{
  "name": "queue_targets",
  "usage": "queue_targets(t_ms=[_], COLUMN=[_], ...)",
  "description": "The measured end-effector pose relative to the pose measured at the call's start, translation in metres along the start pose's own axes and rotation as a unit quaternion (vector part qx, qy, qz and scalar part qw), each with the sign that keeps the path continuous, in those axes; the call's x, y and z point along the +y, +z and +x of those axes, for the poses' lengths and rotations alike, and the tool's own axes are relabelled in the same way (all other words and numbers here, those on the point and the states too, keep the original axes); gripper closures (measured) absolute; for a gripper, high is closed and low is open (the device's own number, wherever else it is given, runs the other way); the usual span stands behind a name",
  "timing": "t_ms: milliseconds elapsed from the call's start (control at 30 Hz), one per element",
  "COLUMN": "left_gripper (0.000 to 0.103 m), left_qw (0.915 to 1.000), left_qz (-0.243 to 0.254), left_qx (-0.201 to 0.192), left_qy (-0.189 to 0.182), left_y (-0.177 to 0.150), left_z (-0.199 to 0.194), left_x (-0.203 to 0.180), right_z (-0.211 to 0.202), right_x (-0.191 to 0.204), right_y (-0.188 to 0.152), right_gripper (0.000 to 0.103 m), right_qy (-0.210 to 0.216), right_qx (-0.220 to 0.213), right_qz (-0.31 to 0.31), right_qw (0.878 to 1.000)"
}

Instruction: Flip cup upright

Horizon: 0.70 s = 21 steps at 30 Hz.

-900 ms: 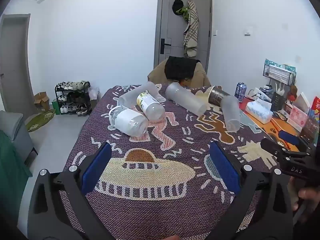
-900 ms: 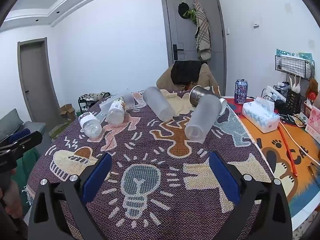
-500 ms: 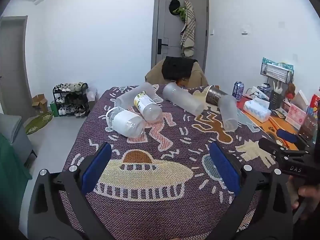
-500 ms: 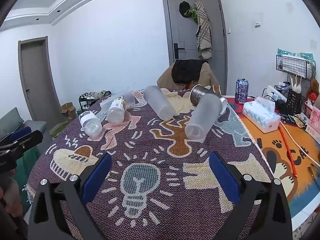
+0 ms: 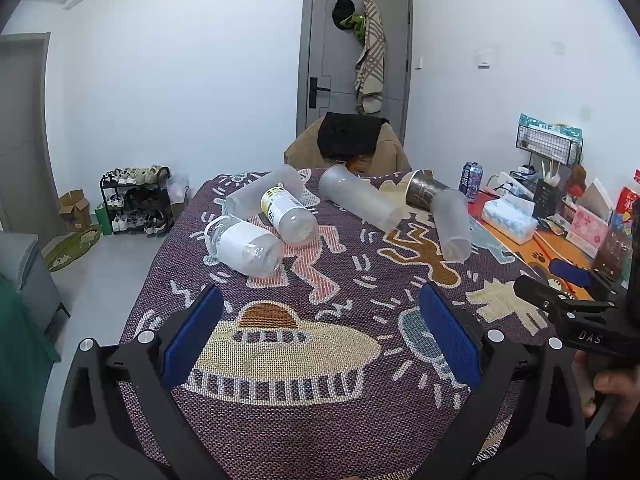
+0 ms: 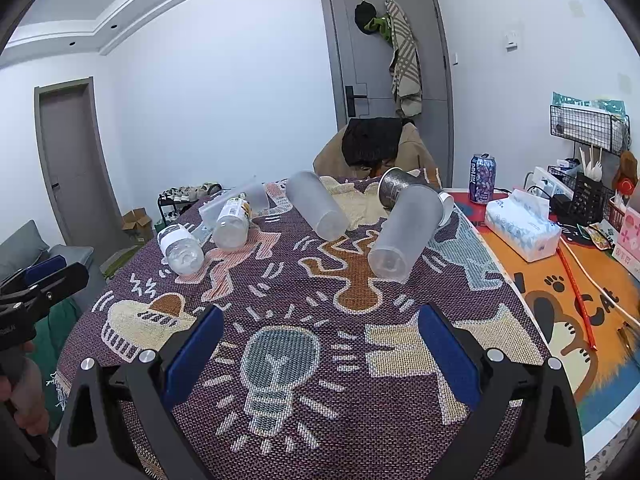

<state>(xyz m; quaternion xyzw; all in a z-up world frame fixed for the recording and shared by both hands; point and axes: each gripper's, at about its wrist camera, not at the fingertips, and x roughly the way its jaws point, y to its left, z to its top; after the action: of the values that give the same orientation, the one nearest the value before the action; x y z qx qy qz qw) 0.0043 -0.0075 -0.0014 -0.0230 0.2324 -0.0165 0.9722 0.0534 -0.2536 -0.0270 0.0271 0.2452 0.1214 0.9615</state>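
Patterned cloth covers the table; both the left gripper and right gripper gape wide, holding nothing. Ahead of the right fingers lies the frosted cup on its side. Best approach: straddle its middle, squeeze gently, then rotate.

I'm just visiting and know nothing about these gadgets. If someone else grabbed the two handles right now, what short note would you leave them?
Left gripper: open, empty, above the patterned blanket.
Right gripper: open, empty, also above the blanket.
Cups: three frosted cups all lie on their sides: one near the right gripper, one mid-table, one at the far left behind the two plastic bottles. A dark paper cup lies tipped too.
Done: nothing, no cup is gripped or upright.
Left: grasp a cup and stand it up.
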Motion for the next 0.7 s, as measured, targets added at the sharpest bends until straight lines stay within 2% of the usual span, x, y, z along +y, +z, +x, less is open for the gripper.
queue_targets(t_ms=[700], left_gripper=[0.005], left_qw=[0.9997], left_qz=[-0.009], left_qx=[0.004], left_qy=[-0.022], left_y=[0.0001], left_z=[0.0045], left_x=[-0.0018], right_z=[-0.0008], right_x=[-0.0014], right_y=[0.0003], right_gripper=[0.008], right_qy=[0.003], right_qx=[-0.007], right_qz=[0.005], right_qw=[1.000])
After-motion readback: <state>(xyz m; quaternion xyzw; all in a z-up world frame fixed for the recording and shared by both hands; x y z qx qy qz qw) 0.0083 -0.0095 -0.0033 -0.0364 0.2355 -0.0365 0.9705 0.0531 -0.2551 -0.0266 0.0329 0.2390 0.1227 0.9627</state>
